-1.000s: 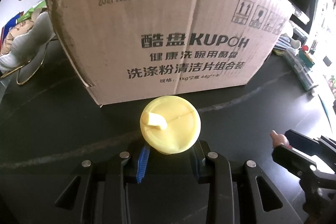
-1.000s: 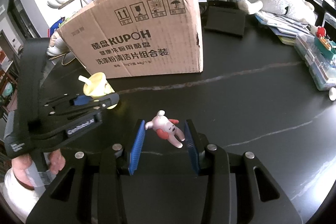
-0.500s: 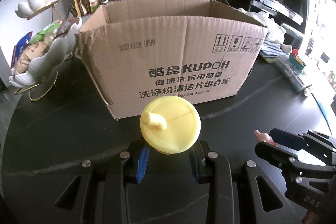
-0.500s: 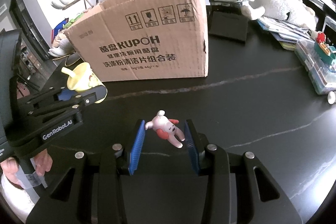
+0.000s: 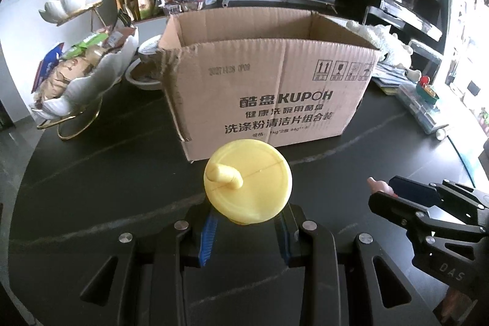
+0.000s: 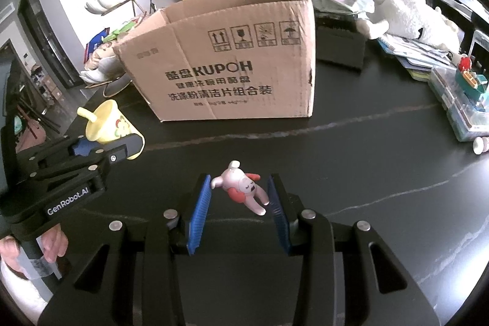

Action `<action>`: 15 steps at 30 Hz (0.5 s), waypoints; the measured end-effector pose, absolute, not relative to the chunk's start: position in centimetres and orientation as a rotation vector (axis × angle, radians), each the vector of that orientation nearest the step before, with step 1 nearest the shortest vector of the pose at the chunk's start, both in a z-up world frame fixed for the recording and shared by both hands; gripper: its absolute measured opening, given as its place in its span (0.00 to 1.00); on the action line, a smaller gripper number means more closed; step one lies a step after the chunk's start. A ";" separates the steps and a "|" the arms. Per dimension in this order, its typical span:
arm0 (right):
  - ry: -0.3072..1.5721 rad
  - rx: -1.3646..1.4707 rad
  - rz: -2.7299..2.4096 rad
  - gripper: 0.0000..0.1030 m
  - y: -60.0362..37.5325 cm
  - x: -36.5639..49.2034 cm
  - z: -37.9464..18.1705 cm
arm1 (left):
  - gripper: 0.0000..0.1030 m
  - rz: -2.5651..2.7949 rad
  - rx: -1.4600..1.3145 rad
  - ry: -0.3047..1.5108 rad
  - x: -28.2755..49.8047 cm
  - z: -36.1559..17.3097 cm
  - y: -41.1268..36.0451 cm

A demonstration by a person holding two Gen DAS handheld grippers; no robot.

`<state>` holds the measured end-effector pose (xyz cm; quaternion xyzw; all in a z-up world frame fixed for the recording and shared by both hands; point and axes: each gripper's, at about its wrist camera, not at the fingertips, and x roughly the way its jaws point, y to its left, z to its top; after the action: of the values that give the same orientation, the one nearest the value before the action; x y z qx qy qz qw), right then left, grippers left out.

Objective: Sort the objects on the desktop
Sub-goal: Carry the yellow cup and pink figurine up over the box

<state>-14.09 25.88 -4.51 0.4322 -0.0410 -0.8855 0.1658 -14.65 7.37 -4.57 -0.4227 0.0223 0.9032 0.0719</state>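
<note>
Carrying step: left claw is clamping yellow cup, right claw is pinching pink figure; next, lifting both over box ahead.

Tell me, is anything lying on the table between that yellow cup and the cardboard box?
Nothing: in the left wrist view only bare black table separates the yellow cup from the cardboard box.

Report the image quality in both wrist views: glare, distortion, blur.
Left wrist view: window glare blows out the right edge; fisheye bows the cardboard box; yellow cup sharp. Right wrist view: even light, dark corners, curved table edge; pink figurine crisp, background shelves soft.
</note>
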 end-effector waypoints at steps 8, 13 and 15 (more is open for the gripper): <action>-0.102 1.184 -2.533 0.35 25.4 -13.0 -2.7 | 0.30 2.743 -1.216 0.088 -13.2 -2.5 7.1; -0.089 1.146 -2.549 0.35 25.2 -12.8 -1.1 | 0.30 2.771 -1.159 0.097 -12.3 -0.6 6.8; -0.084 1.132 -2.553 0.35 25.1 -12.8 -0.4 | 0.30 2.784 -1.139 0.100 -12.1 0.2 6.6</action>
<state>-12.81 25.11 -0.42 0.3991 -0.0297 -0.8999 0.1730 -12.14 6.60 0.18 -0.3776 0.0330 0.9230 0.0659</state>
